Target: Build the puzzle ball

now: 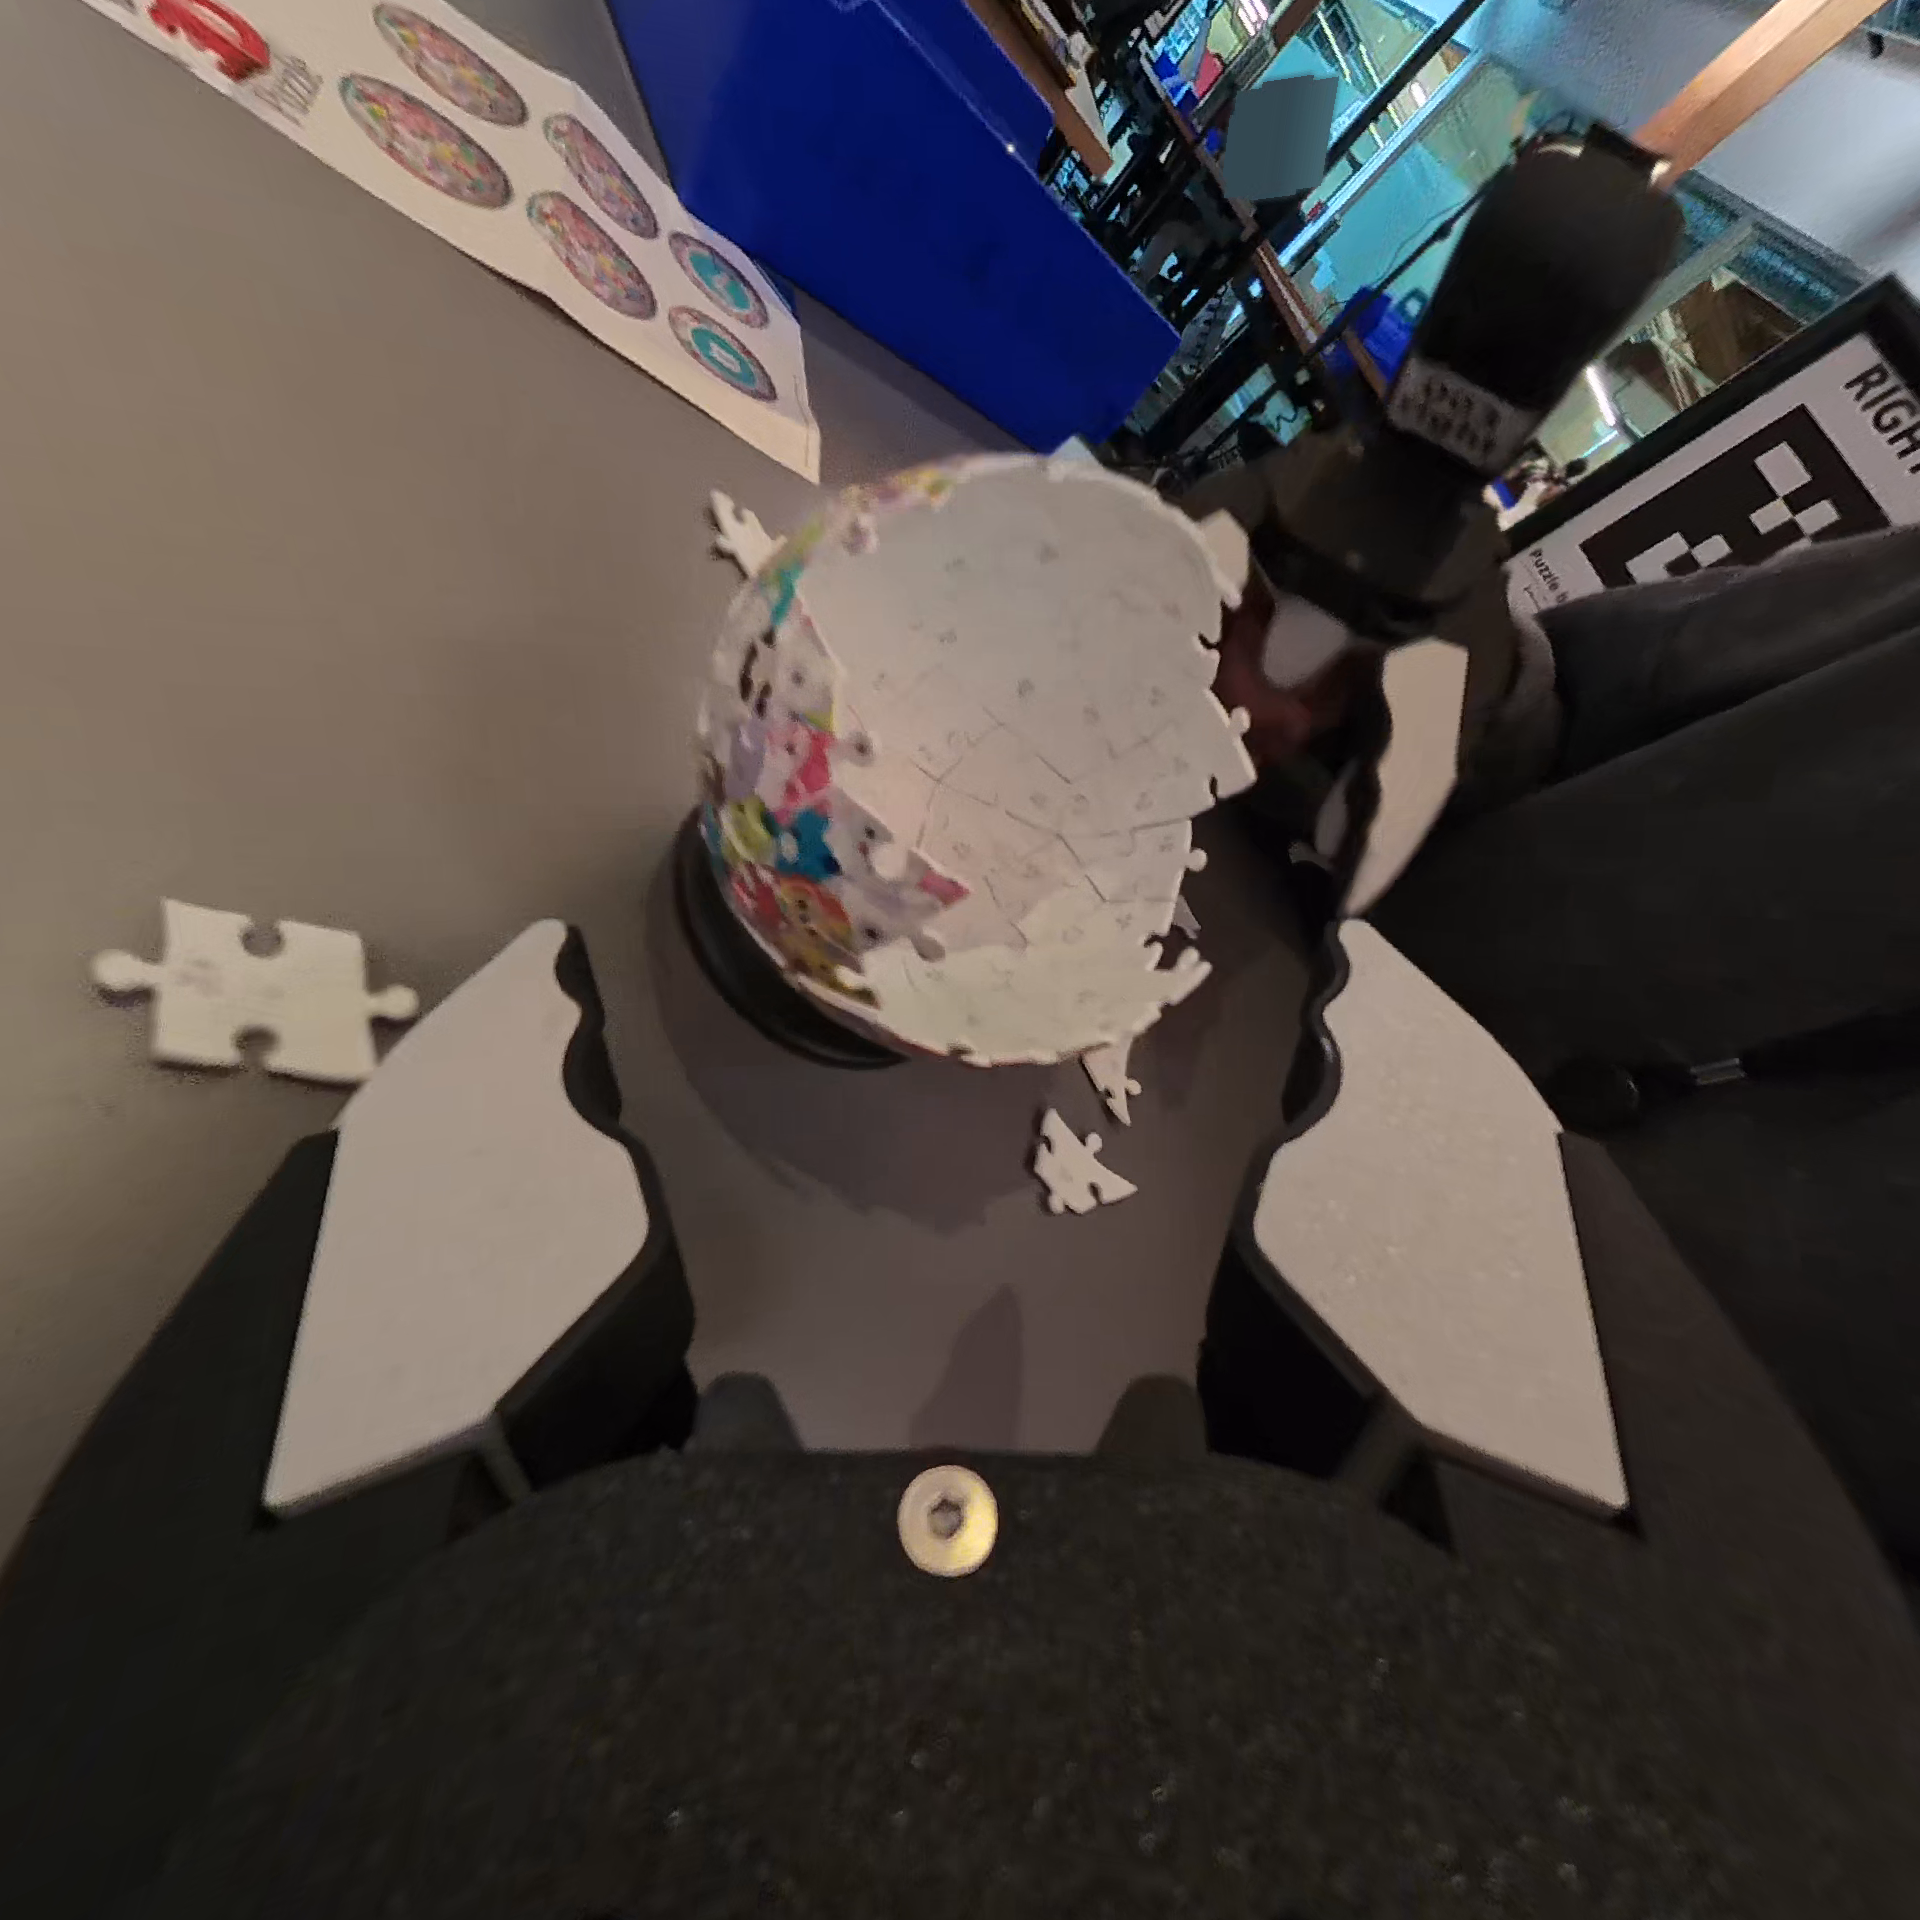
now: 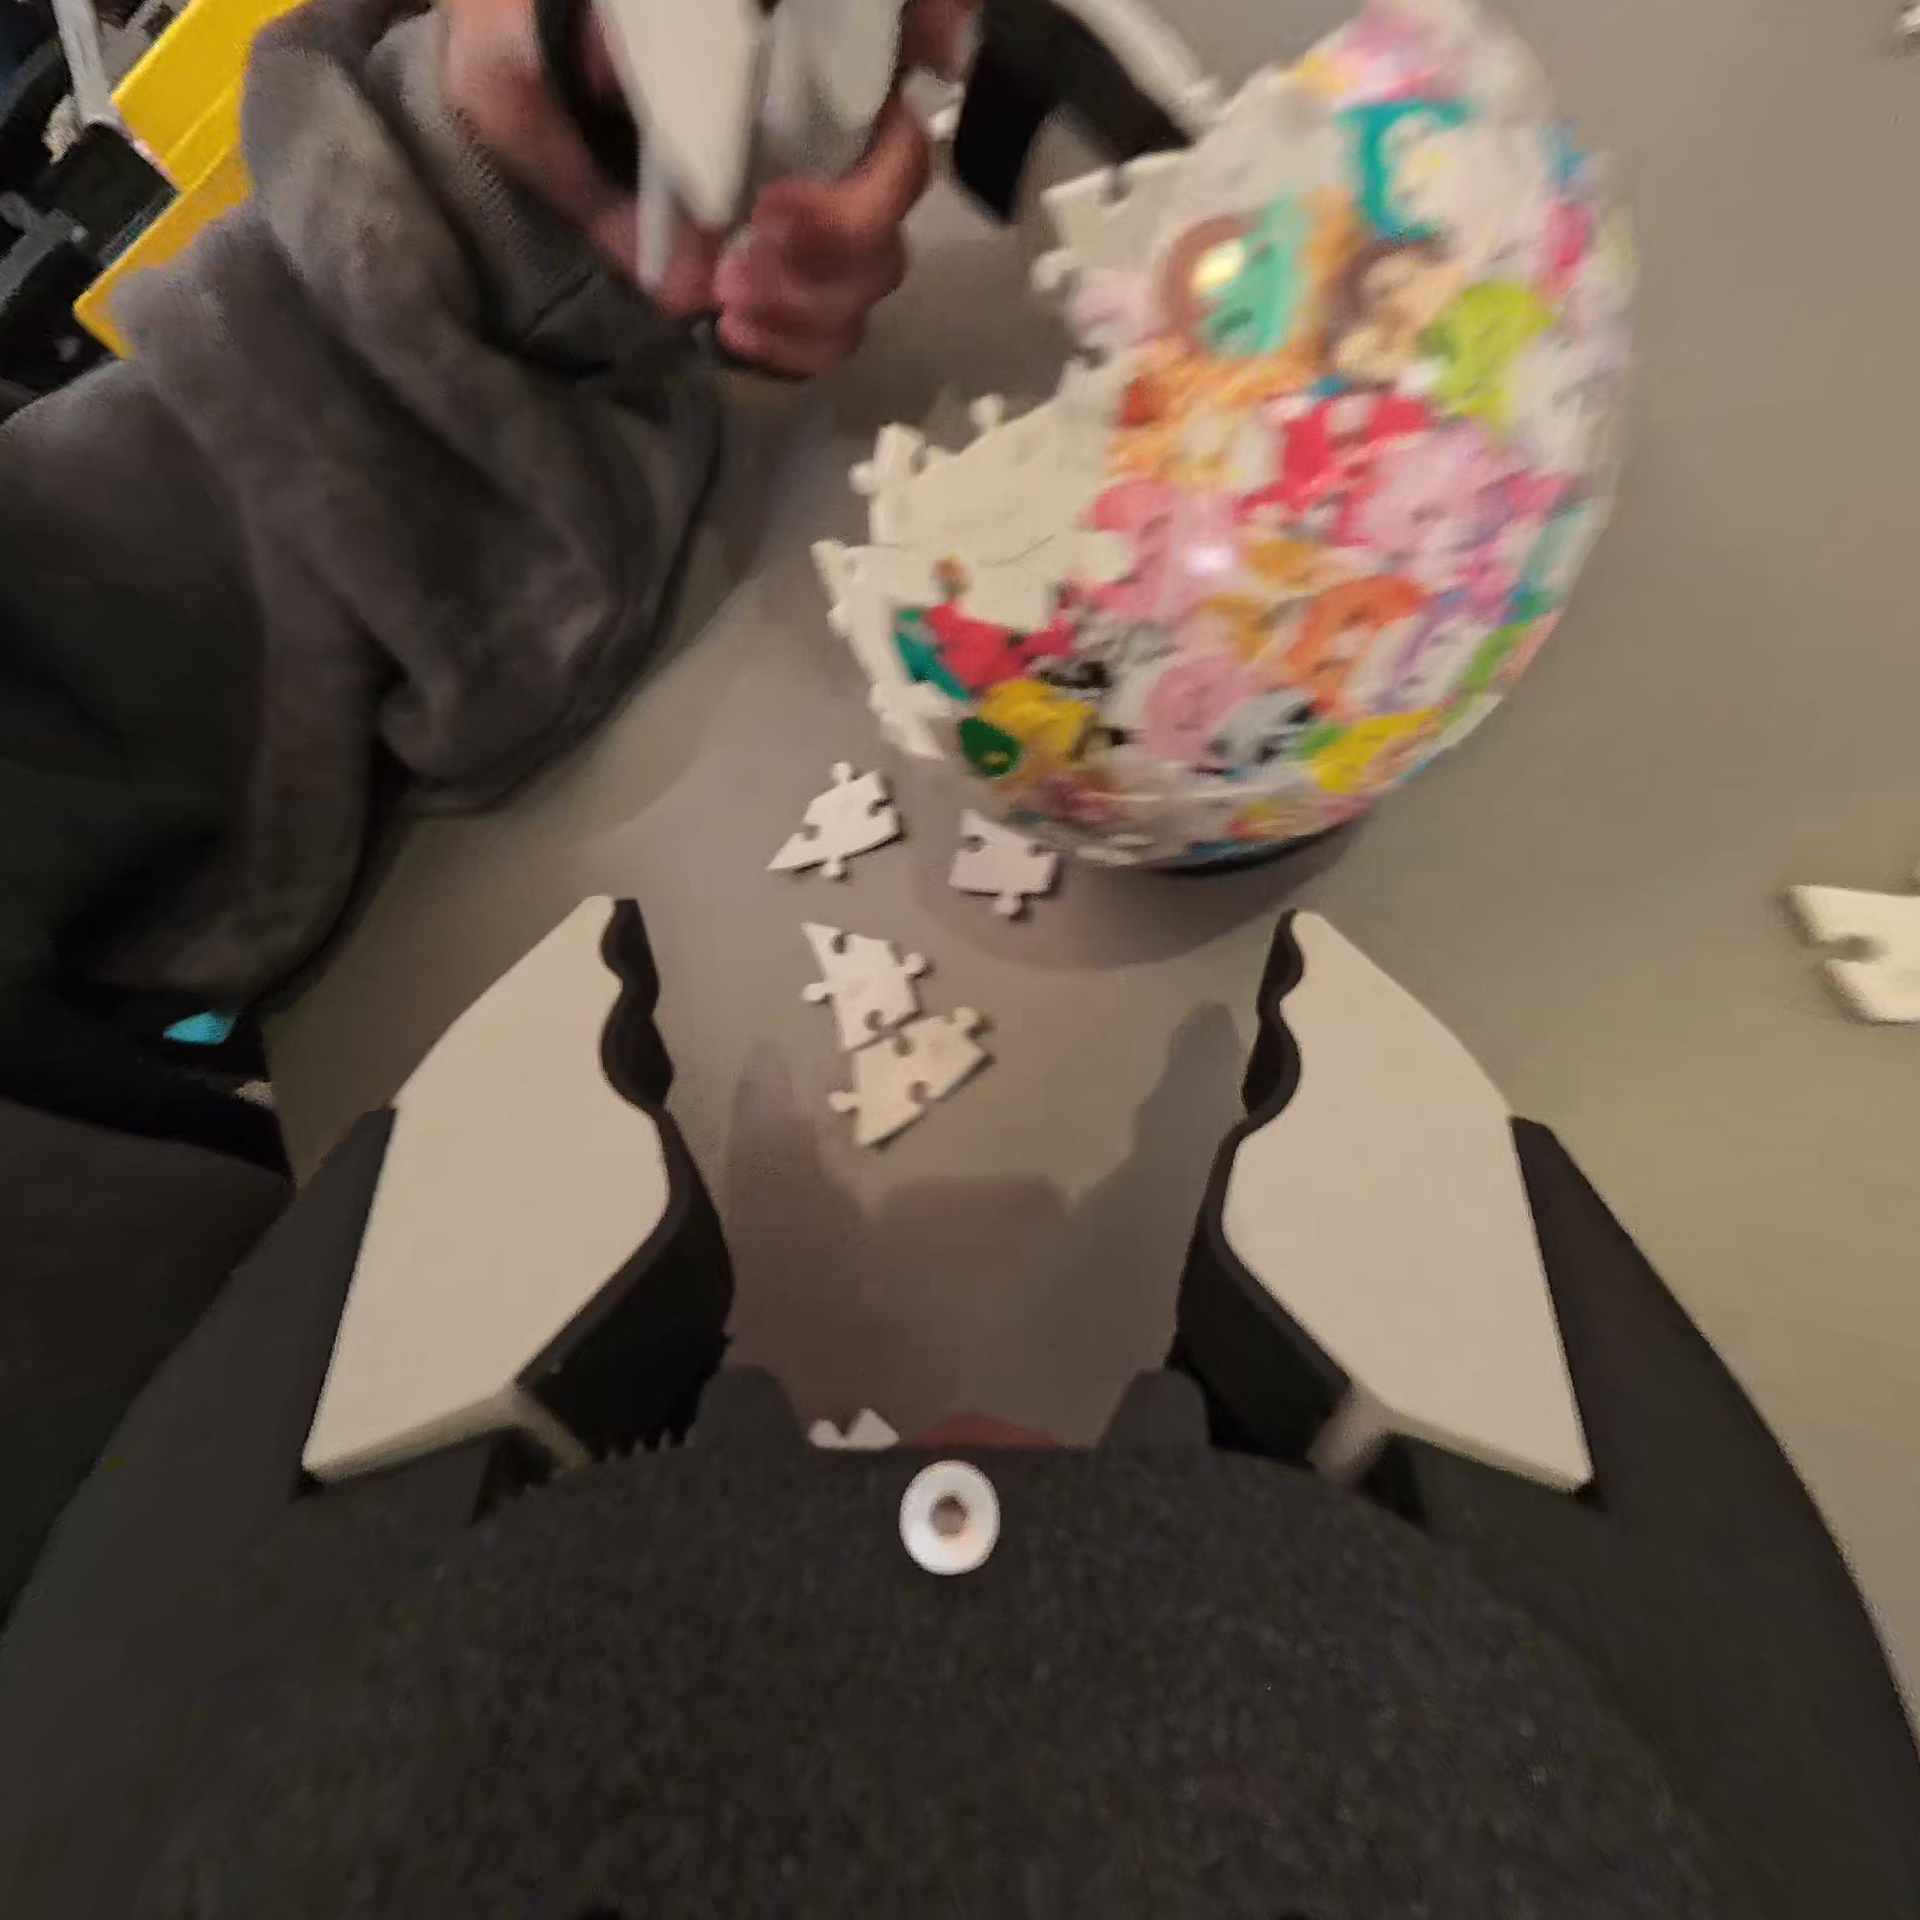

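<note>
puzzle ball [image 1: 966, 769] half-built, propped on black stand [image 1: 748, 966], hollow facing 3 o'clock for access | left gripper [image 1: 951, 1049] released, empty | right gripper [image 2: 951, 1023] released over loose pieces [image 2: 883, 1029], likely choosing one

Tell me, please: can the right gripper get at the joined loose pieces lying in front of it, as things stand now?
Probably yes. The right gripper is open and empty, and the joined loose pieces lie flat on the table just ahead between its fingertips. The puzzle ball stands farther off.
</note>
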`<state>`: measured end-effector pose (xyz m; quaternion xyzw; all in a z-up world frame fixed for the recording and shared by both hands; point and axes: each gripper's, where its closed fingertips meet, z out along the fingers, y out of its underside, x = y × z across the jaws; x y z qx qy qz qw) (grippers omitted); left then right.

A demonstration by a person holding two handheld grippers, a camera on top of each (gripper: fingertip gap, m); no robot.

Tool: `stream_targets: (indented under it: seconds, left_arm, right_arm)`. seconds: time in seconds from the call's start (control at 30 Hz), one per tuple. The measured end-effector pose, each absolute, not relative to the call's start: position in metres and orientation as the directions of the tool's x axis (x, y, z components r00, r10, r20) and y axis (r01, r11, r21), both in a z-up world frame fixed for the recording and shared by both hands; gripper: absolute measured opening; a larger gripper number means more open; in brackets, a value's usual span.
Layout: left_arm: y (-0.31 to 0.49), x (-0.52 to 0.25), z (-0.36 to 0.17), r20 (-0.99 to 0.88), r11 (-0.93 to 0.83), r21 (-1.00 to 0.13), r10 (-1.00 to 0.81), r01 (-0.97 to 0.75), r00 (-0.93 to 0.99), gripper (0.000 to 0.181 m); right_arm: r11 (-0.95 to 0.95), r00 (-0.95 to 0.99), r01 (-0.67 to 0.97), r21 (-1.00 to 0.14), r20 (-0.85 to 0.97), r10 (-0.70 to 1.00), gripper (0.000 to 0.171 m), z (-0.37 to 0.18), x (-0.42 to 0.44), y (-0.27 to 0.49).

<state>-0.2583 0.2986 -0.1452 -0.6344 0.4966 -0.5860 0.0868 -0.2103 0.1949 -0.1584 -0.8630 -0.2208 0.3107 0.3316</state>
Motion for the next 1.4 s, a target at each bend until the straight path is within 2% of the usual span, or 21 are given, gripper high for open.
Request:
stream_targets:
  seconds: [0.13,0.27,0.37,0.67,0.87,1.0,1.13,1.23,1.3,1.37,1.4]
  left_arm:
    - [0.314,-0.239,-0.135,0.670,-0.480,-0.687,-0.709,-0.546,-0.220,0.125]
    - [0.312,-0.223,-0.131,0.685,-0.426,-0.658,-0.680,-0.621,-0.260,0.121]
    - [0.300,-0.220,-0.133,0.693,-0.353,-0.627,-0.659,-0.694,-0.291,0.111]
    - [0.297,-0.232,-0.134,0.683,-0.382,-0.623,-0.691,-0.683,-0.237,0.120]
    - [0.282,-0.251,-0.140,0.685,-0.439,-0.630,-0.703,-0.640,-0.192,0.123]
    - [0.271,-0.261,-0.142,0.697,-0.481,-0.636,-0.694,-0.603,-0.180,0.119]
    - [0.284,-0.264,-0.137,0.717,-0.564,-0.646,-0.679,-0.514,-0.156,0.120]
    - [0.307,-0.260,-0.127,0.749,-0.642,-0.636,-0.647,-0.428,-0.142,0.129]
    - [0.312,-0.255,-0.121,0.785,-0.674,-0.607,-0.593,-0.422,-0.180,0.131]
    - [0.314,-0.247,-0.123,0.814,-0.686,-0.570,-0.548,-0.452,-0.196,0.131]
    - [0.312,-0.244,-0.125,0.826,-0.683,-0.553,-0.525,-0.477,-0.204,0.131]
  right_arm:
    - [-0.697,0.726,0.165,-0.698,-0.392,0.564,0.111,-0.163,-0.236,0.195]
    - [-0.713,0.730,0.088,-0.695,-0.442,0.521,0.109,-0.161,-0.238,0.203]
    - [-0.708,0.736,0.086,-0.701,-0.435,0.519,0.110,-0.161,-0.234,0.208]
    - [-0.693,0.728,0.093,-0.715,-0.426,0.537,0.115,-0.161,-0.215,0.227]
    - [-0.656,0.681,0.222,-0.722,-0.366,0.634,0.124,-0.166,-0.206,0.237]
    - [-0.590,0.616,0.355,-0.725,-0.293,0.731,0.124,-0.171,-0.196,0.246]
    - [-0.560,0.597,0.393,-0.730,-0.261,0.759,0.124,-0.161,-0.180,0.254]
    - [-0.621,0.570,0.291,-0.728,-0.389,0.723,0.122,-0.147,-0.175,0.252]
    - [-0.714,0.526,0.246,-0.655,-0.529,0.666,0.123,-0.149,-0.178,0.241]
    - [-0.774,0.497,0.293,-0.562,-0.602,0.625,0.124,-0.162,-0.180,0.229]
    - [-0.778,0.490,0.303,-0.550,-0.611,0.622,0.124,-0.165,-0.182,0.228]
